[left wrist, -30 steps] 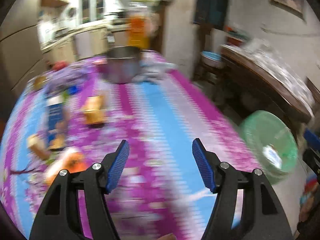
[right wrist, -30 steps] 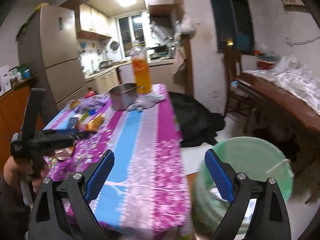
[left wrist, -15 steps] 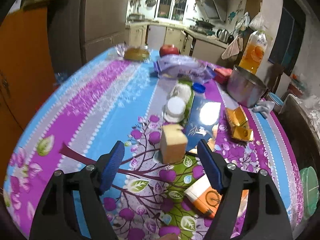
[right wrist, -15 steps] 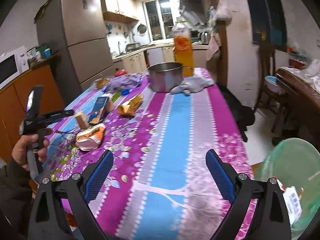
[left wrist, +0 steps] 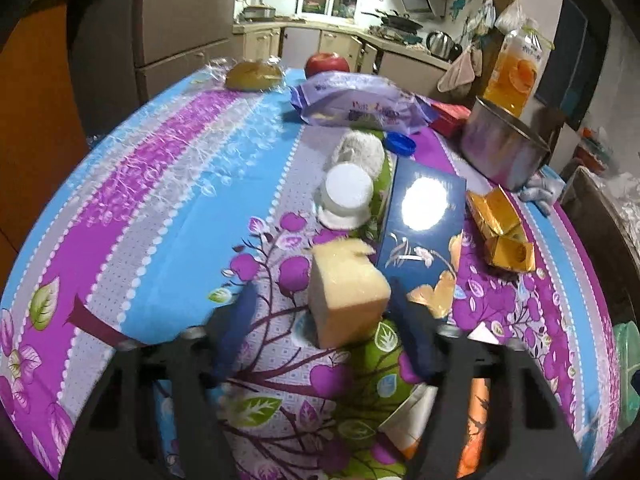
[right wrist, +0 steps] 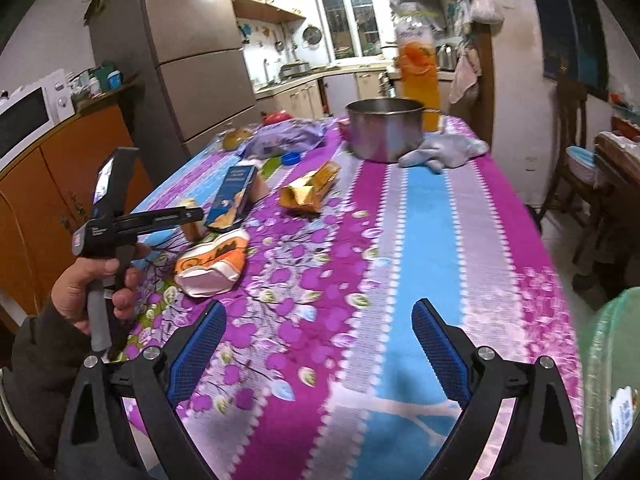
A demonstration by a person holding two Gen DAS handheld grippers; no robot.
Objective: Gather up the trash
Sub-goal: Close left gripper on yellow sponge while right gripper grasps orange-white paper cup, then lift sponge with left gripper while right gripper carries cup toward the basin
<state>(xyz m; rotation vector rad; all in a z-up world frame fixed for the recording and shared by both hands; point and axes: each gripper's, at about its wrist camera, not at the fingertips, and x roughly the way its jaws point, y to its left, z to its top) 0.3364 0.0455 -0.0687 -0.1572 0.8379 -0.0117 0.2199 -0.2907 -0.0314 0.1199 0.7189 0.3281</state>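
Two grippers: you held one in each hand over the flowered tablecloth point(right wrist: 420, 208).
Left gripper point(left wrist: 320, 332): its jaws were closing, blurred, with the tan foam block point(left wrist: 346, 292) standing between the blue pads point(left wrist: 234, 332); the right pad looked at the block's edge, the left pad still apart from it, so no pinch yet.
Left gripper seen from the right wrist point(right wrist: 192, 216): your hand point(right wrist: 96, 284) gripped its handle, and its tip pointed at the block point(right wrist: 191, 229), which was mostly hidden behind it.
Right gripper point(right wrist: 320, 344): its fingers stood spread wide with only tablecloth between them, near the table's close edge.
Tan foam block: it stood upright on the cloth, just beside the near end of the dark blue box point(left wrist: 424, 224).
Other trash: a crumpled orange-and-white carton point(right wrist: 212, 268) lay near the block; crushed gold packaging point(left wrist: 500, 232) lay to the right of the blue box; a white cap-like disc point(left wrist: 348, 192) and a blue lid point(left wrist: 398, 145) lay further back.
Bin: the green bucket point(right wrist: 612, 360) stood off the table's right corner, with some paper inside.
Far end: a steel pot point(right wrist: 384, 128), an orange juice bottle point(right wrist: 416, 60), a purple snack bag point(left wrist: 360, 104) and a red apple point(left wrist: 326, 63).
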